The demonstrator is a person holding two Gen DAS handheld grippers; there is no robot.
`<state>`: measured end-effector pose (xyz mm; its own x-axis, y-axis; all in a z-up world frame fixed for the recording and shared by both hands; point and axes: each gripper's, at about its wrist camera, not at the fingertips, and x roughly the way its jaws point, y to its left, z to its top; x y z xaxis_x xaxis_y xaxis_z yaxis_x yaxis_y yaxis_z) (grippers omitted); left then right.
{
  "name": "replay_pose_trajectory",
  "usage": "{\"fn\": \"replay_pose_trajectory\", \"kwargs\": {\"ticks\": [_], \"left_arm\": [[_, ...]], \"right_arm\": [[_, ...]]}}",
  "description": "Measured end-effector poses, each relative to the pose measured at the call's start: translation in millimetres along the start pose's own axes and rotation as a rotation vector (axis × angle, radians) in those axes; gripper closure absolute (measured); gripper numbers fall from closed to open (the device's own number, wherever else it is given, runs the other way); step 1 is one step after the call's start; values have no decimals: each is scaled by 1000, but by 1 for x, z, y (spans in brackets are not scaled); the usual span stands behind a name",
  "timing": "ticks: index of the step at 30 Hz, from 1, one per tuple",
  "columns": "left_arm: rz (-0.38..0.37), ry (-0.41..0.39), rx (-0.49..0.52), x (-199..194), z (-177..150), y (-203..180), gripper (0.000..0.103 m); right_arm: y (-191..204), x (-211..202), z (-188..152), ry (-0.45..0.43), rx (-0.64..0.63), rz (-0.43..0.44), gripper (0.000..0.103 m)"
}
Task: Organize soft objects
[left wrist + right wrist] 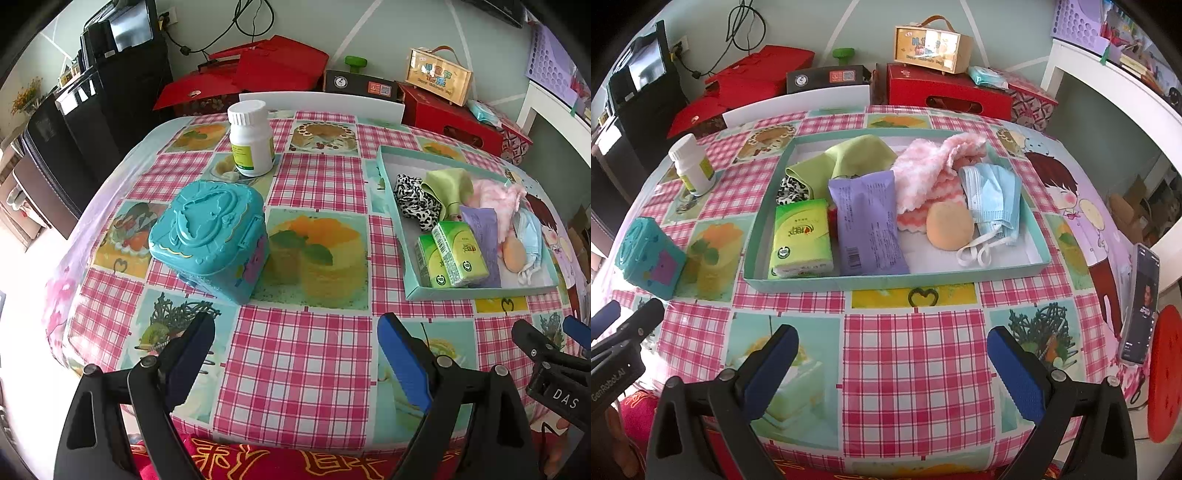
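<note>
Blue-padded fingers frame the bottom of each view. The left gripper [295, 350] hangs with jaws spread wide and nothing between them, over bare checked tablecloth [303, 354]. The right gripper [892, 354] hangs likewise, jaws wide and empty, at the near table edge.

Beyond the right gripper lies the tray [897, 282], a shallow teal box holding all the soft items:

- Tissue pack [799, 240], near left corner. Light, squashy, film-wrapped and likely slippery. Grip across the short sides.
- Purple packet [868, 225], just beside the tissues, lying flat. Probably limp; take it at one end seam.
- Sponge [949, 227], round and tan, resting against the towel. Compresses easily; a light squeeze across the middle should do.
- Mask [991, 199], right side, with ear loops [975, 253] trailing forward. Almost weightless; pinch the folded body, not the loops, which could snag.
- Towel [931, 166], pink and fluffy, bunched at the rear. Pinch a raised fold.
- Green cloth [857, 155], rear left, partly covering a spotted scrunchie [792, 192]. Thin fabric; grip a ridge.

No item appears fragile or heavy. All seem already gathered in the tray, so little work appears to remain.

Left of the tray, outside it, stand a teal case [210, 236] and, farther back, a white bottle [251, 138]. Both are rigid and form no part of the soft set.
</note>
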<state>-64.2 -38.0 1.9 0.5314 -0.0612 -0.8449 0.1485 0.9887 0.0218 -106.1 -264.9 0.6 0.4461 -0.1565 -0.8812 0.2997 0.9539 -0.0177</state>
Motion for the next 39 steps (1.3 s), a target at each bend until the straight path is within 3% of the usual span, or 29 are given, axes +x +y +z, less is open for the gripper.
{"fn": "replay_pose_trajectory", "kwargs": {"ticks": [39], "left_arm": [[25, -13, -16, 0, 1, 1, 13]], "right_arm": [[0, 5, -1, 21, 6, 1, 0]]}}
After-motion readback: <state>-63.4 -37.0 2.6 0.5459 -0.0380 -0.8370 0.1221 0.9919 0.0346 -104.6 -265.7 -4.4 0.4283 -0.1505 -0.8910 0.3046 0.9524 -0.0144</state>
